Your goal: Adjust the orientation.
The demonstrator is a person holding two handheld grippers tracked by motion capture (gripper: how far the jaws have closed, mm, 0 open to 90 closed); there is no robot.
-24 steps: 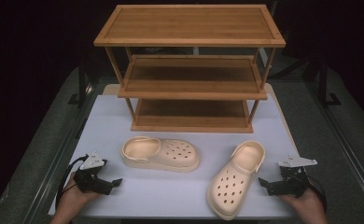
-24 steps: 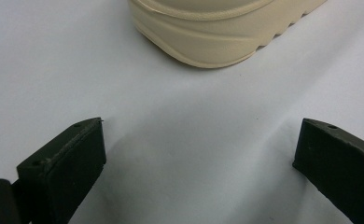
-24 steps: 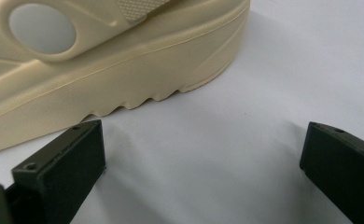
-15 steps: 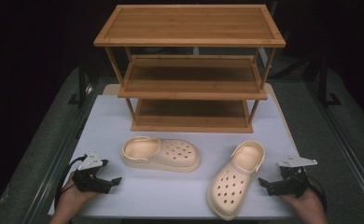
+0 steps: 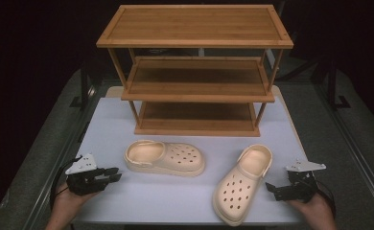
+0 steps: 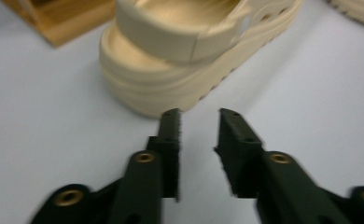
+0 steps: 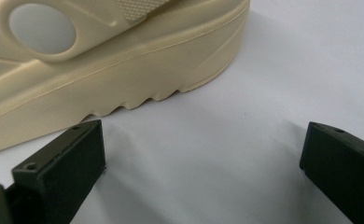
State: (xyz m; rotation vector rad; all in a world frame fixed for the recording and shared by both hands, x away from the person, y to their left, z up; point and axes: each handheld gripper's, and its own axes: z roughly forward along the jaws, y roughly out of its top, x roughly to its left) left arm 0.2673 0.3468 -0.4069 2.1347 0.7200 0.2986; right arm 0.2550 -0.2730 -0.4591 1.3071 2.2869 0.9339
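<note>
Change: between the earlier high views and now, both clogs and both hands sit in the same spots; no reach has begun, so the work looks to be at its very start.
Left claw (image 5: 112,176): jaws narrowly parted, nothing between them, aimed at the heel of the left clog (image 5: 165,157), which lies just ahead on the surface (image 5: 175,196).
Right claw (image 5: 273,189): jaws spread wide, empty; the right clog (image 5: 243,184) lies just beside it, toe toward the person.
Rack (image 5: 195,72): 3 bare wooden shelves behind both clogs.

Two cream clogs (image 5: 165,158) (image 5: 243,184), one wooden three-shelf rack (image 5: 195,67)
</note>
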